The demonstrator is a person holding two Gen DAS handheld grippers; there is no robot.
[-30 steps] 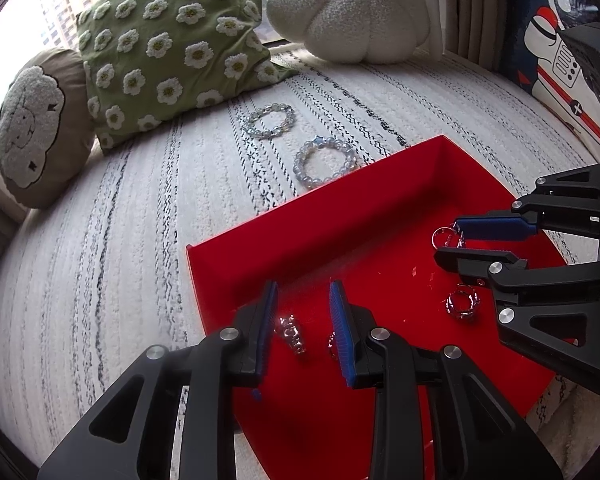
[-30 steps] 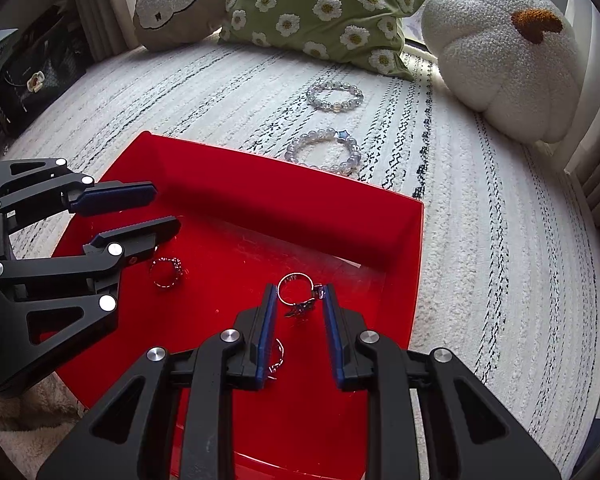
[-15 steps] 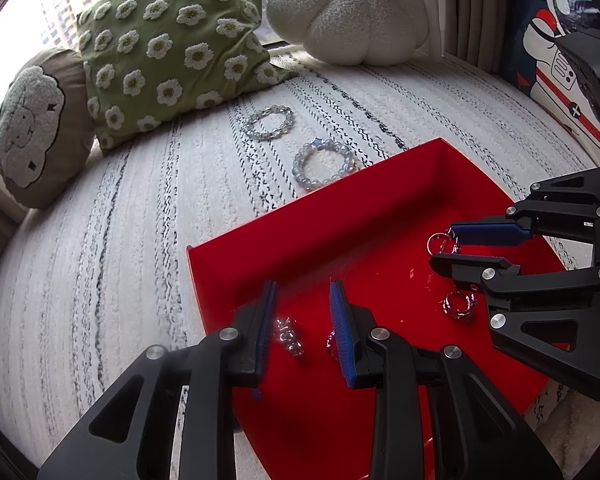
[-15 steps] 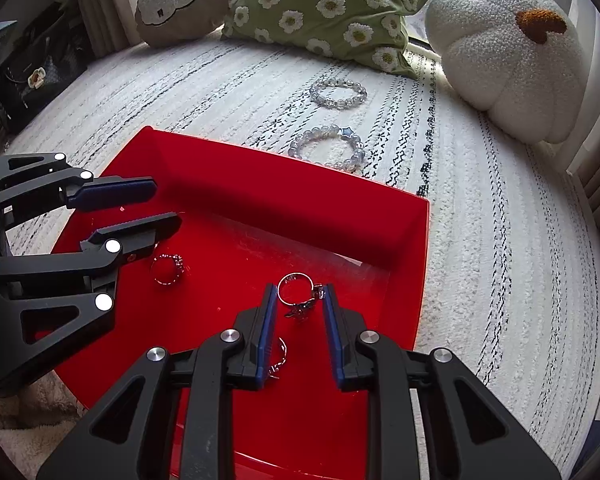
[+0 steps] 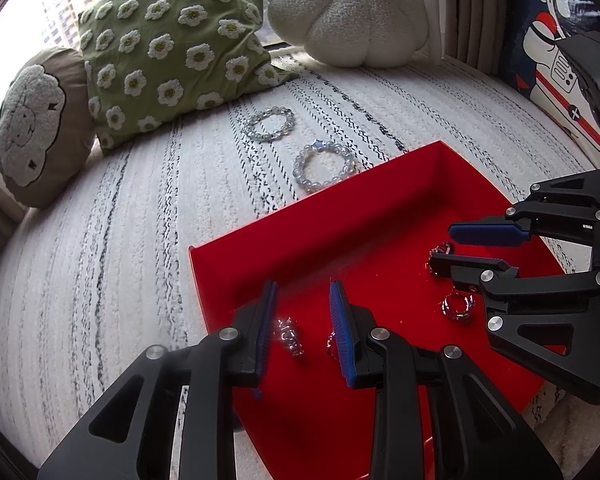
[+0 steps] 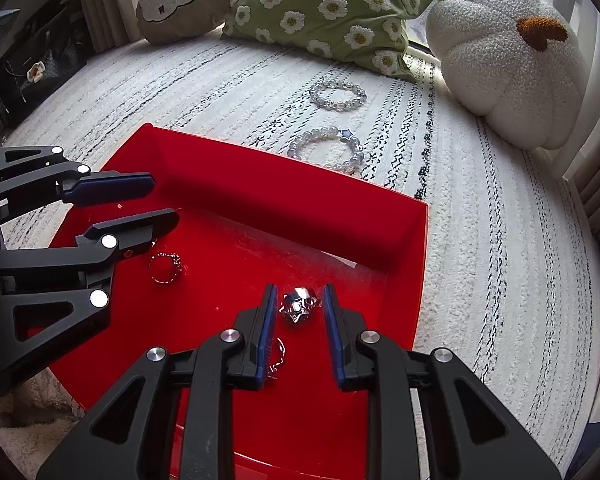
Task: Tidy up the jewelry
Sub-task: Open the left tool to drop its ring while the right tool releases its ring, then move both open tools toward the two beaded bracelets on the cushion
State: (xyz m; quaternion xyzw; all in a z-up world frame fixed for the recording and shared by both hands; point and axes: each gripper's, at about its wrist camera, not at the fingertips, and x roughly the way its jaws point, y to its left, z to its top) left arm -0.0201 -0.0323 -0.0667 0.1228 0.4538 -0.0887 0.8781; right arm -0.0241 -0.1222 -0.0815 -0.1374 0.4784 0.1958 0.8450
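A red tray (image 5: 300,220) (image 6: 292,184) lies on the white rug. My left gripper (image 5: 302,296) (image 6: 162,204) is open over its left part, above a silver ring (image 5: 288,336) (image 6: 165,267). My right gripper (image 6: 298,298) (image 5: 440,246) is open, and a silver star ring (image 6: 298,304) lies on the tray floor between its fingers. Another silver ring (image 5: 458,306) lies in the tray under the right gripper. Two bead bracelets (image 5: 324,166) (image 5: 269,124) lie on the rug beyond the tray; they also show in the right wrist view (image 6: 328,154) (image 6: 338,94).
A green flowered cushion (image 5: 172,44), a sheep cushion (image 5: 32,120) and a white pumpkin cushion (image 5: 348,12) line the rug's far side. A printed astronaut cushion (image 5: 552,60) stands at the right. A dark bag (image 6: 28,68) sits at the left in the right wrist view.
The right gripper has opened and let go of the star ring, which now lies on the tray floor. Both grippers have shifted slightly.
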